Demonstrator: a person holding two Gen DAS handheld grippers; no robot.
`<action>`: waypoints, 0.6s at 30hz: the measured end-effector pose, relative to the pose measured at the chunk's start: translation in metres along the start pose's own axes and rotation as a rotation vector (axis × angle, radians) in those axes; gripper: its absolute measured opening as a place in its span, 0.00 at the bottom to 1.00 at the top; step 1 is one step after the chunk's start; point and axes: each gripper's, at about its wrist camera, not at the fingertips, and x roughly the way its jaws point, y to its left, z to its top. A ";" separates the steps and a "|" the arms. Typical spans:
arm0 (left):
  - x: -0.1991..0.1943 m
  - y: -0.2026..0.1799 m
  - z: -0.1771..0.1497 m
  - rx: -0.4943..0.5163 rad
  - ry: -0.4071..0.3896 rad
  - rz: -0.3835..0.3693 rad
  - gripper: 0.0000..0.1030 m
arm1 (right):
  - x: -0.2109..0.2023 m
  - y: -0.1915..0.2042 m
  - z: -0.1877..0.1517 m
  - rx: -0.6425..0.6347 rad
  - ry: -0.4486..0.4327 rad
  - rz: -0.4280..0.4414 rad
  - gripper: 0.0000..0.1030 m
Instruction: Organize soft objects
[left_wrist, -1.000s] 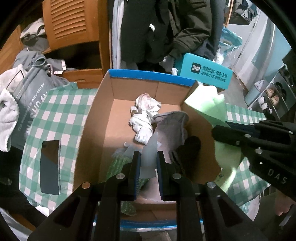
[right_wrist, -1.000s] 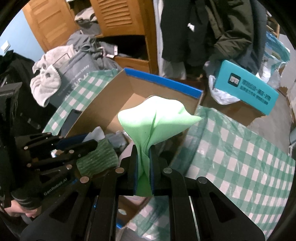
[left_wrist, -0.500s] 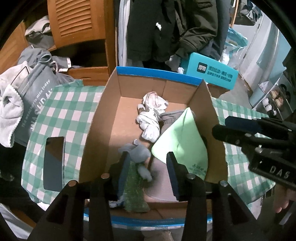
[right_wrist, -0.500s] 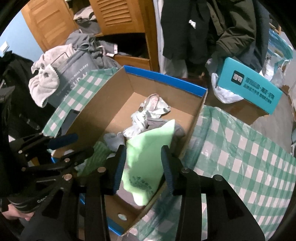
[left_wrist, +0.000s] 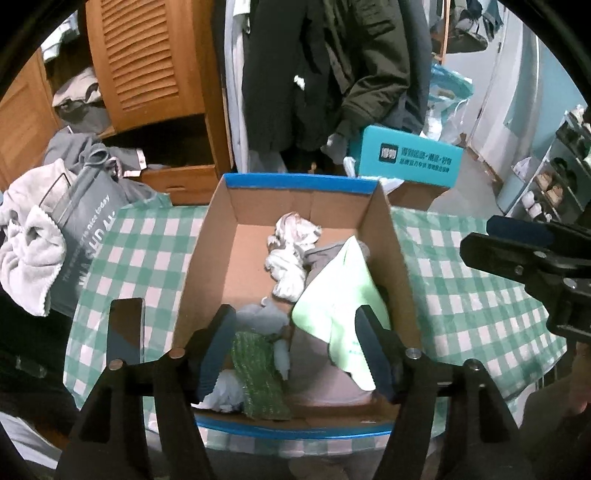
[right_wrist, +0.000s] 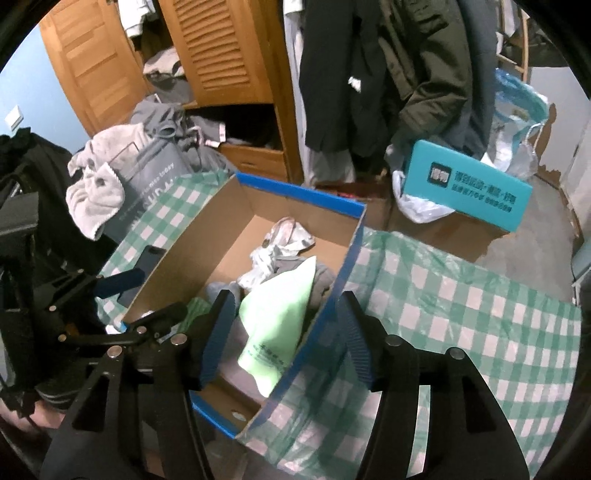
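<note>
A blue-rimmed cardboard box (left_wrist: 207, 266) (right_wrist: 347, 266) stands on the green checked tablecloth. Inside lie a light green cloth (left_wrist: 340, 306) (right_wrist: 277, 314), a white crumpled cloth (left_wrist: 290, 254) (right_wrist: 280, 240), a grey cloth (left_wrist: 321, 254), a pale grey cloth (left_wrist: 258, 317) and a dark green knitted cloth (left_wrist: 255, 373). My left gripper (left_wrist: 295, 350) hovers above the box's near end, its jaws opening, nothing pressed between them. My right gripper (right_wrist: 284, 339) hangs over the box's right wall, its jaws opening too, and the light green cloth lies loose below them.
A dark phone (left_wrist: 123, 332) lies on the tablecloth (left_wrist: 461, 295) left of the box. A grey bag (left_wrist: 85, 236) with a pale towel (left_wrist: 29, 254) sits at the left. Behind are a wooden wardrobe (left_wrist: 147, 62), hanging coats (left_wrist: 314, 74) and a teal box (left_wrist: 406, 160).
Both grippers opened and rose. The right one let go of the light green cloth, which dropped into the box. The left one released the pale grey cloth onto the pile.
</note>
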 end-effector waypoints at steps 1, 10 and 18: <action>-0.003 -0.001 0.001 0.000 -0.003 -0.005 0.69 | -0.004 -0.001 -0.001 0.002 -0.007 -0.002 0.58; -0.028 -0.020 0.007 0.012 -0.052 -0.044 0.77 | -0.035 -0.018 -0.012 0.026 -0.043 -0.032 0.60; -0.037 -0.035 0.010 0.030 -0.072 -0.044 0.85 | -0.053 -0.031 -0.020 0.039 -0.065 -0.068 0.61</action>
